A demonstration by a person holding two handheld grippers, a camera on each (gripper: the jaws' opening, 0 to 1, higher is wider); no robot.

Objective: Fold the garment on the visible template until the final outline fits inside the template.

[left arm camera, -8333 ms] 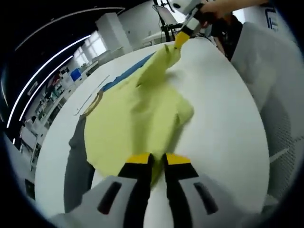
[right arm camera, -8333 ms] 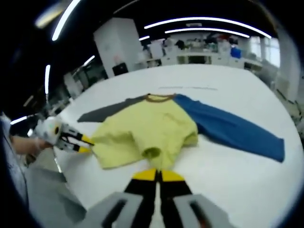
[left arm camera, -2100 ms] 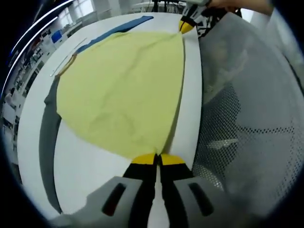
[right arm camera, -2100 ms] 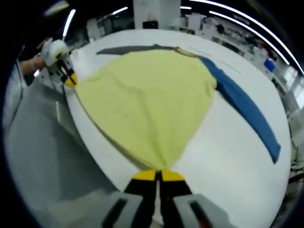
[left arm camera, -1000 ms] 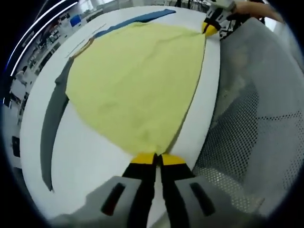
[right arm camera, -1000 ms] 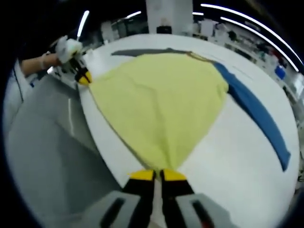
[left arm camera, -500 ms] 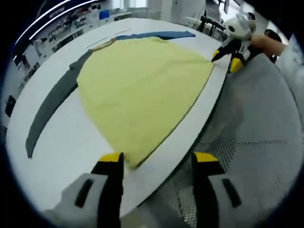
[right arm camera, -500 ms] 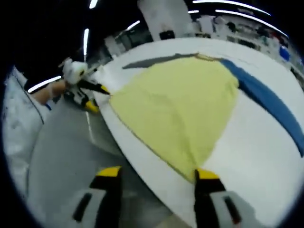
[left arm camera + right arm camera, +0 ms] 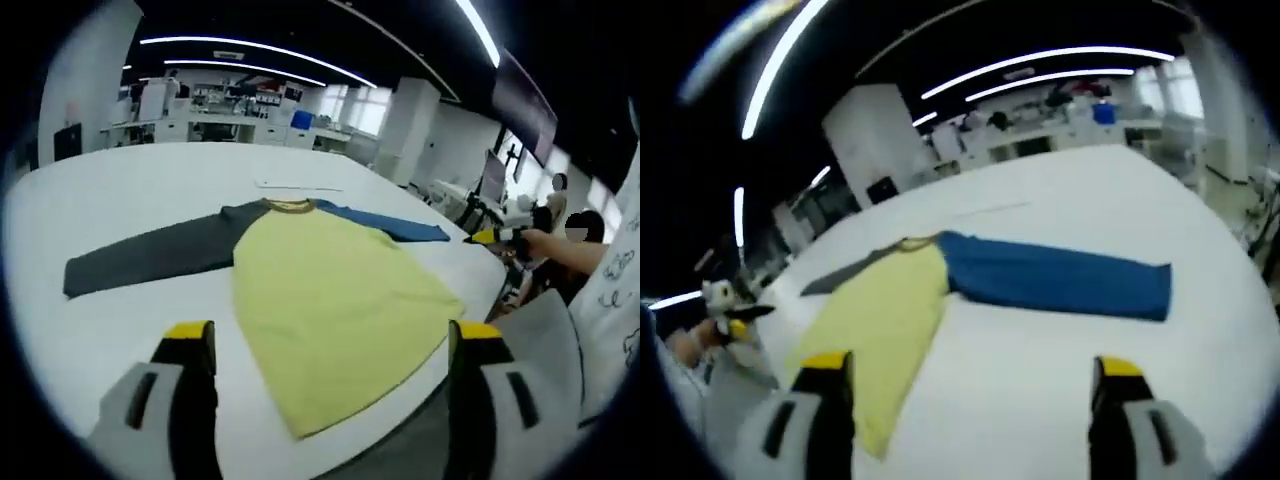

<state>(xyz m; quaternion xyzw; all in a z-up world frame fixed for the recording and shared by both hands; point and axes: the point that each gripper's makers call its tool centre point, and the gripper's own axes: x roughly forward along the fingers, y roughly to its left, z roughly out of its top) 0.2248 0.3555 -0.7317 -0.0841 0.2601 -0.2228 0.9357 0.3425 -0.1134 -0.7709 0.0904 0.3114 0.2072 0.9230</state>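
Left gripper view: garment flat on table (hem corner cut off), both hand-held grippers spread.

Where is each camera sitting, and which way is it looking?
Left gripper view: rides on the left hand-held gripper, jaws wide open, looking across the white table at the shirt; a hand holds the right hand-held gripper at right.
Right gripper view: rides on the right hand-held gripper, also open, facing the shirt's blue sleeve.
Both share the shirt and table.
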